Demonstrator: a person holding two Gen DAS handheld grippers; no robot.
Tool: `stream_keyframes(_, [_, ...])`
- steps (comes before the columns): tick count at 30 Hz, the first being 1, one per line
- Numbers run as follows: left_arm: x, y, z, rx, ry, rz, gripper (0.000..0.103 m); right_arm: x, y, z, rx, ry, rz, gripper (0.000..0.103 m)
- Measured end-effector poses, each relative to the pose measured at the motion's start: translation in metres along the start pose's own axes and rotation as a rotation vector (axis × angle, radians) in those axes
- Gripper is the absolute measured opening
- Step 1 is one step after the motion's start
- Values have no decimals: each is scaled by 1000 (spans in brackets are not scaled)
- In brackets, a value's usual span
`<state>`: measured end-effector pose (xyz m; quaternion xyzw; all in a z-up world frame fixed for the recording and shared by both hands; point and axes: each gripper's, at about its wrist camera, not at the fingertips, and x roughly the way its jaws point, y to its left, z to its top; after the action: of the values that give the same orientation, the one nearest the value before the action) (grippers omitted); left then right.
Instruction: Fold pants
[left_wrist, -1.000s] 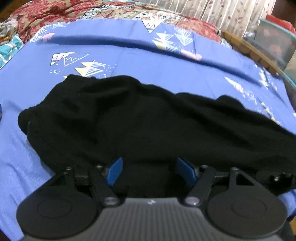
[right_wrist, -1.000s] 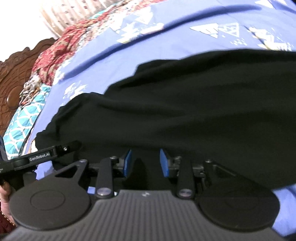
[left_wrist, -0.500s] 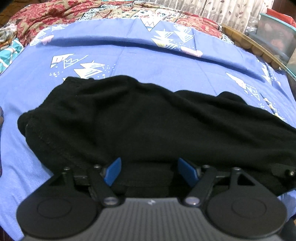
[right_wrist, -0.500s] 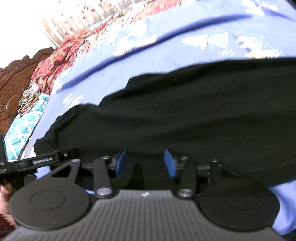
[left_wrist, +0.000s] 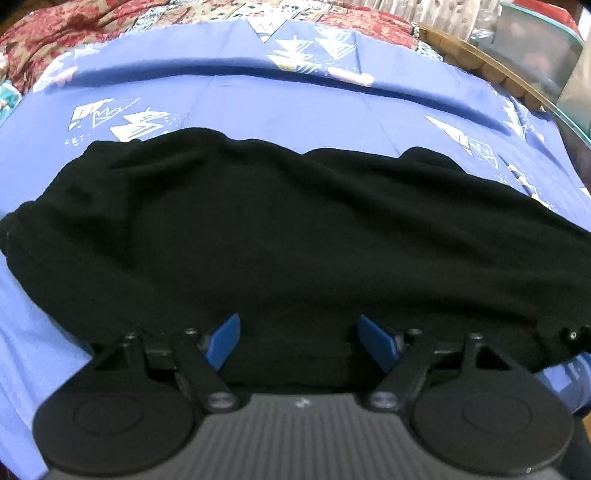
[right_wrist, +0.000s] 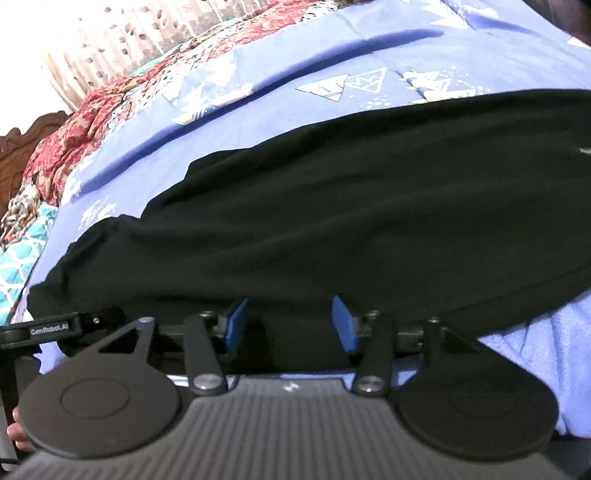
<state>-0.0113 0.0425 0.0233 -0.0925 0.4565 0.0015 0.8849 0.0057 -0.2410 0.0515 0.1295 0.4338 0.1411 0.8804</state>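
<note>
The left gripper stands released, its blue pads spread wide apart, and its jaws have just been opening; the near hem of the black pants lies between them, unpressed. The right gripper is likewise released, its jaws just widened, with the pants' near edge between its pads. Beyond both grippers the pants spread across in a rumpled, folded band on the blue bedsheet. Farther ahead lies a red patterned quilt, and past it a curtain.
</note>
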Motion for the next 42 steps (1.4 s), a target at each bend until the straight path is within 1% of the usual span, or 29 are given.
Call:
stream_keyframes(2, [0, 0, -1, 4, -1, 2, 73, 1, 4, -3, -22, -11, -6, 62])
stream_keyframes(5, [0, 1, -1, 8, -2, -1, 74, 4, 6, -3, -46, -18, -15, 66])
stream_keyframes(14, [-1, 2, -1, 0, -4, -15, 75, 4, 4, -1, -29, -27, -13, 66])
stream_keyframes(21, [-1, 2, -2, -1, -5, -19, 75, -4, 1, -3, -16, -38, -6, 66])
stream_keyframes(22, [-1, 2, -2, -1, -4, -18, 75, -7, 1, -2, -17, -51, -19, 65])
stream_keyframes(23, [-1, 2, -2, -2, -4, -18, 75, -12, 3, -2, -29, -84, -52, 65])
stream_keyframes(25, [-1, 2, -2, -3, -4, -18, 75, -25, 7, -2, -77, -192, -130, 65])
stream_keyframes(26, [-1, 2, -2, -3, -4, -18, 75, -31, 7, 0, -94, -234, -149, 65])
stream_keyframes(28, [-1, 1, -2, 1, -5, -15, 75, -37, 5, 2, -96, -261, -160, 65])
stream_keyframes(30, [-1, 1, -2, 2, -5, -14, 76, -32, -1, 3, -77, -217, -168, 65])
stream_keyframes(33, [-1, 1, -2, 2, -4, -15, 76, -17, -13, -3, -38, -107, -184, 65])
stream_keyframes(34, [-1, 1, -2, 2, -4, -14, 76, -14, -13, -6, -44, -86, -186, 66])
stream_keyframes(37, [-1, -1, -2, 6, -3, -11, 76, -15, -5, -11, -95, -97, -198, 66])
stream_keyframes(42, [-1, -1, -1, 11, -1, -13, 78, -23, -11, -9, -53, -121, -180, 65])
